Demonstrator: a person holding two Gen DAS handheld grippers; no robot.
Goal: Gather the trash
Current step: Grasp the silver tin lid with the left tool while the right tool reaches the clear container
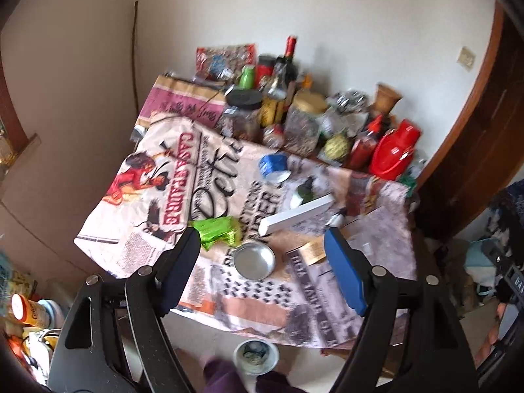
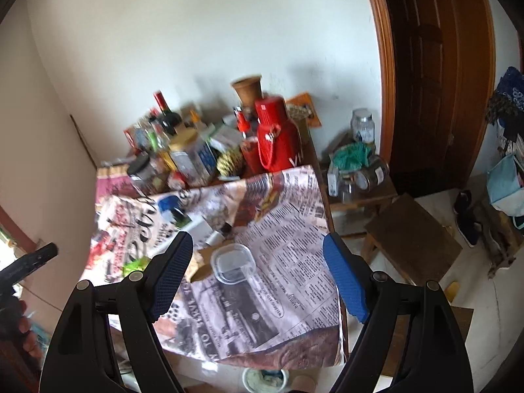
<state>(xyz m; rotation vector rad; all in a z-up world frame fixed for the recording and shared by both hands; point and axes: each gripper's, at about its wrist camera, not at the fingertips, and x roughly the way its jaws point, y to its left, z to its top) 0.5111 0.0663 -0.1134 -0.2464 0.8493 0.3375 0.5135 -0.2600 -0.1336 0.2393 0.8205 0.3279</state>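
Two tongs, left tongs (image 1: 262,239) and right tongs (image 2: 257,245), spread above one green wrapper (image 1: 217,229).

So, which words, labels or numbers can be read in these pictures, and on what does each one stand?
"CASA FAURE": red letters on the printed tablecloth, near a red figure.
"TO": large print on the tablecloth's front edge, right wrist view; the words beside it are cut off.
Black script and block letters on the tablecloth: incomplete.
Pink bag, jars, bottles and red flask: too blurred.
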